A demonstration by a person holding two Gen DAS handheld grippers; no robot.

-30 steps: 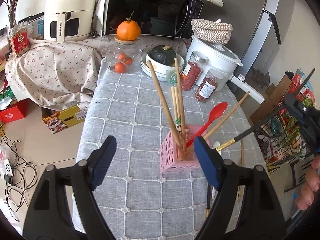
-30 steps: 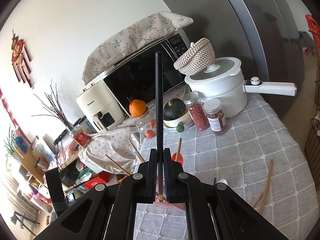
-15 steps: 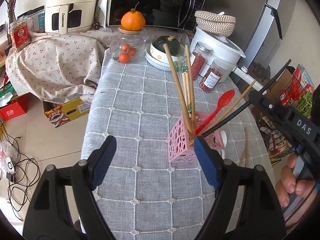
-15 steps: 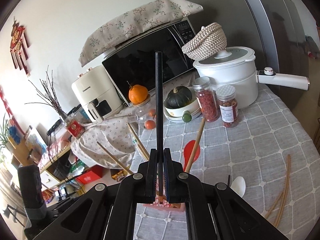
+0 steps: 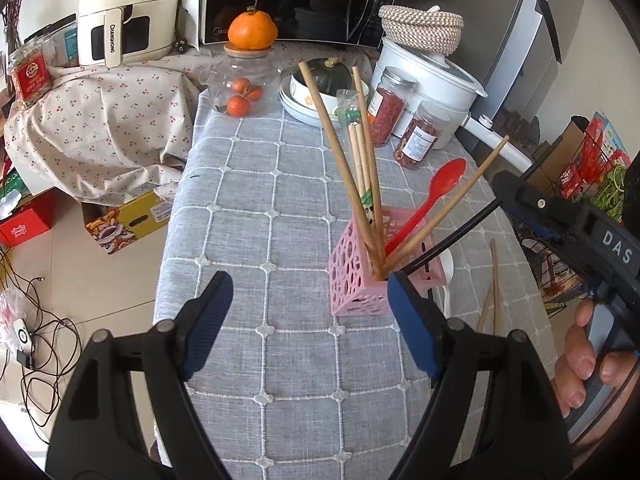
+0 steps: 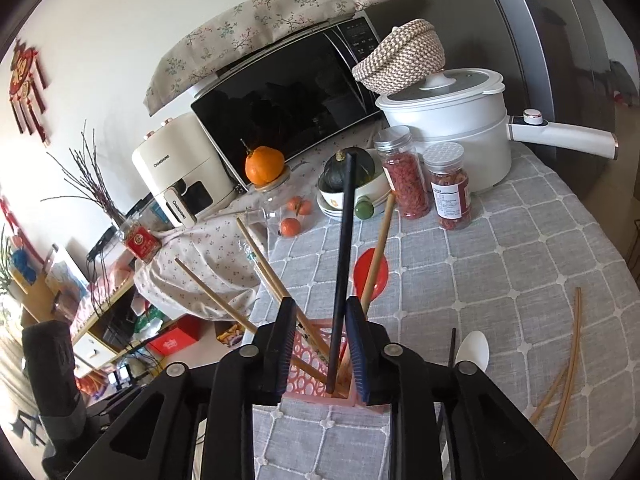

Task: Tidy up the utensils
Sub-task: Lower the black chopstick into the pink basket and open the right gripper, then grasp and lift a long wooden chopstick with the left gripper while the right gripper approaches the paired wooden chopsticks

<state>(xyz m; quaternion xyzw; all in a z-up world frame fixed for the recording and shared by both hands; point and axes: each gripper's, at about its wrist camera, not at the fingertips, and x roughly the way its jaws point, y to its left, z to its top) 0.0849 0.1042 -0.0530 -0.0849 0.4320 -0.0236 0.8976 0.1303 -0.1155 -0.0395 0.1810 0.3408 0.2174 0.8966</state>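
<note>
In the left wrist view, the left gripper (image 5: 308,308) was held wide apart and empty over the grey checked tablecloth (image 5: 280,184). The pink holder (image 5: 362,276) stood just ahead of its right finger (image 5: 408,320), closer than a second before, when more cloth lay between them. Wooden chopsticks (image 5: 340,160) and a red spoon (image 5: 434,196) leaned out of the holder. The black chopstick (image 5: 460,236) ran from the right gripper (image 5: 532,216), beyond the right finger, down into the holder; a second earlier its tip had hung outside the holder.

In the right wrist view, the right gripper (image 6: 320,344) was seen parted, with the black chopstick (image 6: 344,248) standing loose between the fingers, its lower end inside the pink holder (image 6: 320,376) directly beneath them. Half a second before, the fingers had been clamped on that stick. To the right of the fingers, a white spoon (image 6: 474,350), a short dark stick (image 6: 452,346) and two wooden chopsticks (image 6: 568,364) lay on the cloth.

The release was judged to mean this chopstick was delivered; the pieces on the cloth remained to be collected.
</note>
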